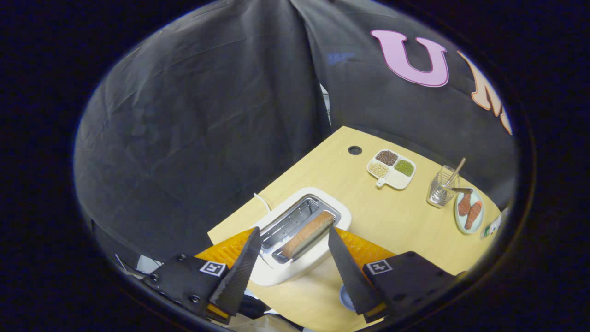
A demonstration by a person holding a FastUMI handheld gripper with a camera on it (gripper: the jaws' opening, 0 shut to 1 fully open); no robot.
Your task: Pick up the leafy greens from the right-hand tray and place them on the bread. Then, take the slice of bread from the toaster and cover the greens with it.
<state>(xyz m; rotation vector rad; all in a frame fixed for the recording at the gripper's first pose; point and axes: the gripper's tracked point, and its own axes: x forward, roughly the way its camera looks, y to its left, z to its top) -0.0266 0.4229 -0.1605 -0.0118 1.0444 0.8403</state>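
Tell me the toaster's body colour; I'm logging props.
White, with a metallic slot area; the toaster shows best in the gripper view, between the open fingers.

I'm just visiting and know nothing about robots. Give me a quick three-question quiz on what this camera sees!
1. True or false: the gripper is open, its fingers apart above the toaster.
2. Which toaster slot holds the bread slice? A) the one nearer the right finger B) the one nearer the left finger
3. Fill in: the divided dish has ___ compartments.

Key: 1 true; 2 A; 3 four.
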